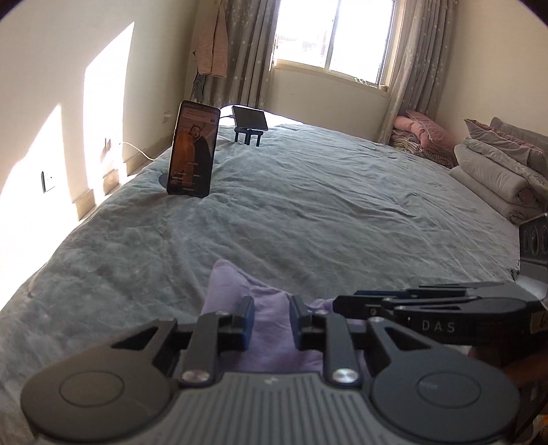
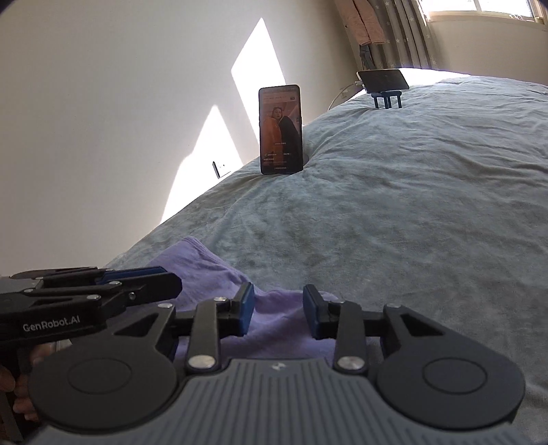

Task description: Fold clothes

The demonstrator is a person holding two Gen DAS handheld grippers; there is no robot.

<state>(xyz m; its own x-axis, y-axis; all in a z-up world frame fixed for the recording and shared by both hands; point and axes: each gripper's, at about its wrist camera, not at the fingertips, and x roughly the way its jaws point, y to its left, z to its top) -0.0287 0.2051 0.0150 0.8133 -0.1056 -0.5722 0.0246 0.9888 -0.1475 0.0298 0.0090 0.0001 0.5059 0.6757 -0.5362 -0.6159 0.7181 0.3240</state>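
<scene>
Both grippers are parked over the same lilac garment (image 1: 270,328), which lies bunched on the grey-green bedspread (image 1: 325,212) at the near edge of the bed, roughly 6 o'clock in both wrist views.

Left gripper (image 1: 271,316): jaws a little apart, with a hump of the lilac cloth rising in the gap. From this angle I can't tell whether the pads really bite the fabric or just sit on either side of it.

Right gripper (image 2: 279,309): same story with a slightly wider gap, purple cloth showing between and under the blue pads, and no clear pinch visible.

In the left wrist view the right gripper comes in from about 3 o'clock, fingertips just beside the left one's. In the right wrist view the left gripper (image 2: 171,284) pokes in from 9 o'clock over the cloth.

Rest of the scene: a lit phone (image 1: 193,149) stands upright on the bedspread around 11 o'clock, a dark tablet on a little stand (image 1: 249,119) sits further back near 12, and folded quilts (image 1: 496,171) are stacked around 2 o'clock. A window (image 1: 334,32) with curtains is at 12.
</scene>
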